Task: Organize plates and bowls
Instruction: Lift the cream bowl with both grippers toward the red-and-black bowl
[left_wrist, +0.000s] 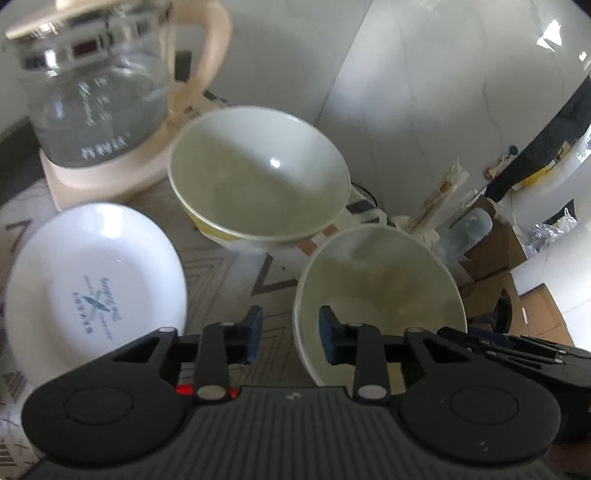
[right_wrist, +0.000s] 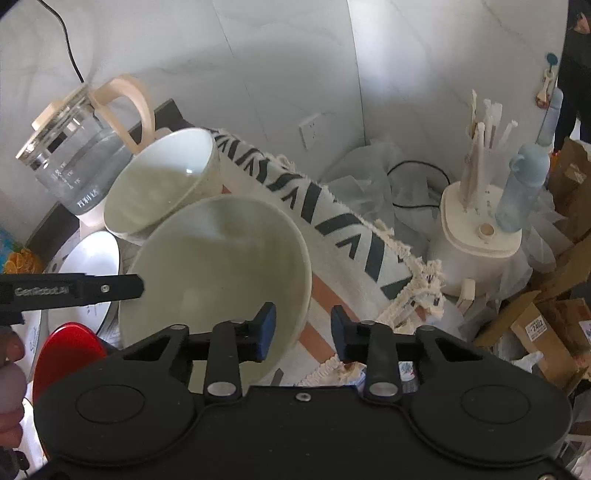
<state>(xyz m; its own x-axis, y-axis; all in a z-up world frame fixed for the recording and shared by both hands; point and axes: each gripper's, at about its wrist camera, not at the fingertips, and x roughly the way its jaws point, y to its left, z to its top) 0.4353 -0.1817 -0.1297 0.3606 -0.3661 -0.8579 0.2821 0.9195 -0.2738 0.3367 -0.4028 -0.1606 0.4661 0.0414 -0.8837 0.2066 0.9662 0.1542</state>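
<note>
Two pale bowls and a white plate sit on a patterned cloth. The near bowl (left_wrist: 380, 295) (right_wrist: 221, 273) lies between both grippers. My left gripper (left_wrist: 291, 334) is open, its jaws straddling the bowl's left rim. My right gripper (right_wrist: 303, 326) is open, its jaws straddling the bowl's right rim. The far bowl (left_wrist: 258, 177) (right_wrist: 162, 181) stands behind it, next to the kettle. The white plate (left_wrist: 96, 288) with a blue print lies left of the bowls; it also shows in the right wrist view (right_wrist: 88, 266).
A glass kettle (left_wrist: 96, 96) (right_wrist: 74, 155) stands at the back left. A red object (right_wrist: 68, 347) lies at lower left. The cloth (right_wrist: 332, 214) hangs over the table's right edge. A white holder with sticks (right_wrist: 480, 221), a blue bottle (right_wrist: 524, 184) and cardboard boxes (right_wrist: 546, 325) crowd the right.
</note>
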